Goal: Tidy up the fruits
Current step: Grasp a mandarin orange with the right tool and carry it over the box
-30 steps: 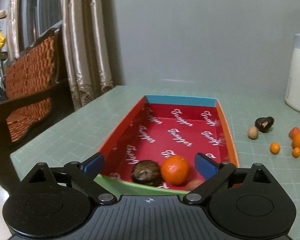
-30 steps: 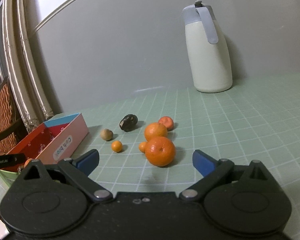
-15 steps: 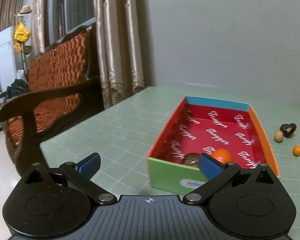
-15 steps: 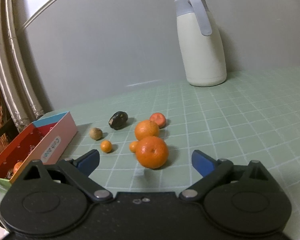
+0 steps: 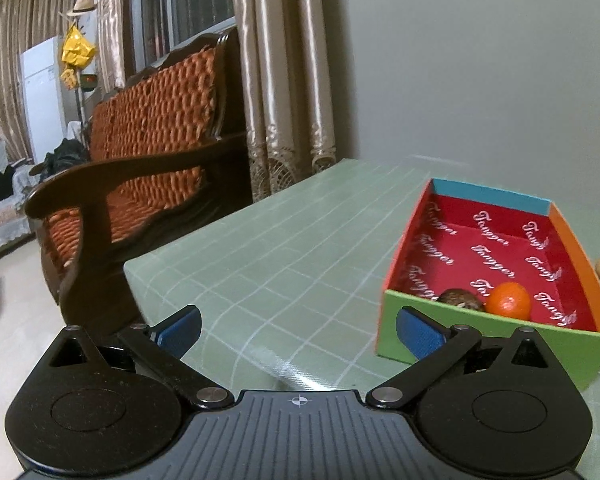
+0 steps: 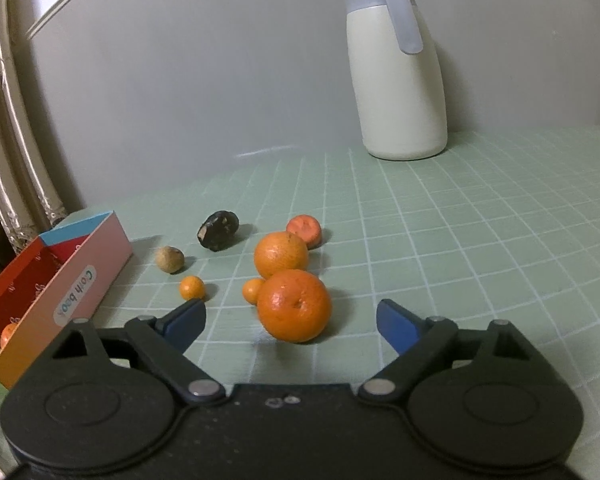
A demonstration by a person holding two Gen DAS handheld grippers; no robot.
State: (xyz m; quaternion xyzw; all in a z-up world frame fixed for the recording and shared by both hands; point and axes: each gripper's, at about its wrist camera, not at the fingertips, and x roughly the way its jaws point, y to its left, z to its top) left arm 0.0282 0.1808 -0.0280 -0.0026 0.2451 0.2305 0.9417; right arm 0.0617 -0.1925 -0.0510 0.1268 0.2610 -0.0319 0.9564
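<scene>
Closing in on the nearest orange

Closing but not yet touching, the right gripper [image 6: 291, 316] has its jaws either side of the large orange [image 6: 294, 306] on the green table [image 6: 460, 240]. The left gripper [image 5: 298, 330] gapes empty beside the box [image 5: 496, 340] — one orange [image 5: 508, 301] and a dark fruit [image 5: 458, 299] inside.
</scene>
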